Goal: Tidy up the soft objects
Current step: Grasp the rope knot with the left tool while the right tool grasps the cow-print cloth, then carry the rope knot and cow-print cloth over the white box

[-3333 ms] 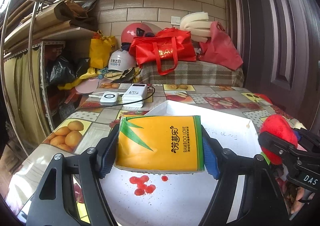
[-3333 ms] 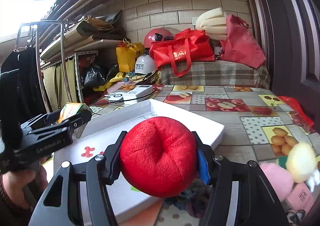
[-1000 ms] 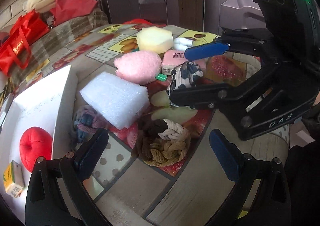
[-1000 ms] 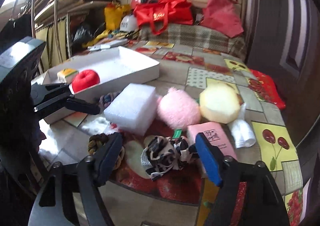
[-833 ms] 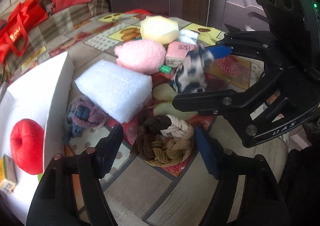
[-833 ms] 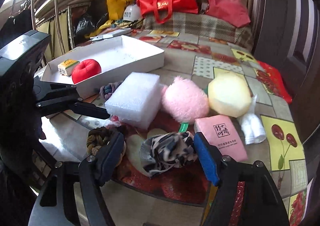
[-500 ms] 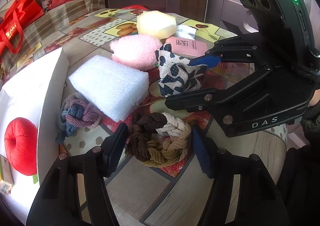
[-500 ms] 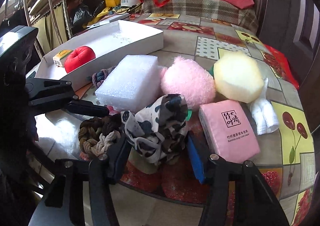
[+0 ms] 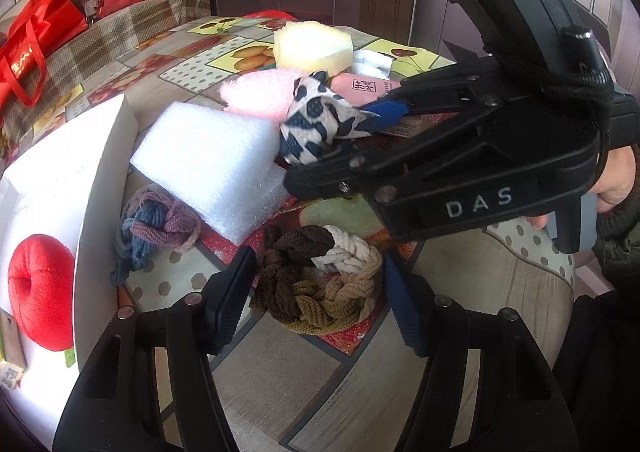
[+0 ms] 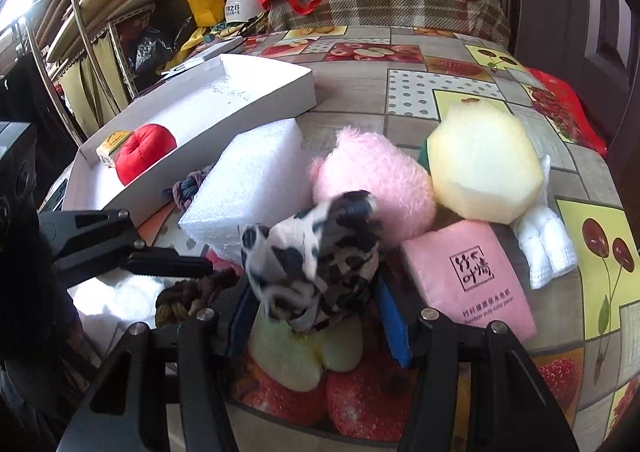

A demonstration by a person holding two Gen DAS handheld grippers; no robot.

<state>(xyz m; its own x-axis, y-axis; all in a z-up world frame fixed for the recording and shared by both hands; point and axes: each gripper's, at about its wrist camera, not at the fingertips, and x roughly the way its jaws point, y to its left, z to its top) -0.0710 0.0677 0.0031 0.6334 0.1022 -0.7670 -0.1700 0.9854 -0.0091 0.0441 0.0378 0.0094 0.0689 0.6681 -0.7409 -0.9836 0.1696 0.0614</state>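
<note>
Scrunchie, black-and-white spotted, clamped in right gripper, whose jaws have just closed on it, above fruit-print tablecloth, in front of pink fluffy ball. Braided brown-and-cream scrunchie on the cloth, pinched between left gripper pads, jaws just drawn in. White foam block and blue-purple scrunchie beside white tray holding red plush apple
</note>
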